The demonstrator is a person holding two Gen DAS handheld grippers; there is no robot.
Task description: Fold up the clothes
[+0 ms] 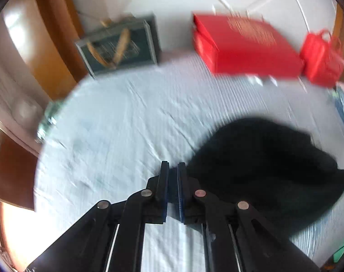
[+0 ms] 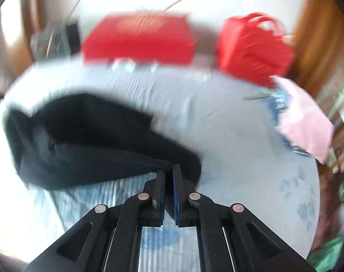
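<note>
A black garment (image 1: 262, 170) hangs in a bunched fold over a bed with a pale blue sheet (image 1: 126, 124). My left gripper (image 1: 173, 170) is shut on one edge of the garment, which spreads to its right. In the right wrist view the same black garment (image 2: 92, 140) stretches to the left, and my right gripper (image 2: 169, 172) is shut on its other edge. Both views are blurred by motion.
A large red box (image 1: 246, 45) and a red bag (image 1: 321, 56) lie at the far side of the bed. A dark green box (image 1: 119, 45) sits at the far left. A pink cloth (image 2: 305, 120) lies at the right edge. Wooden furniture (image 1: 51, 34) stands to the left.
</note>
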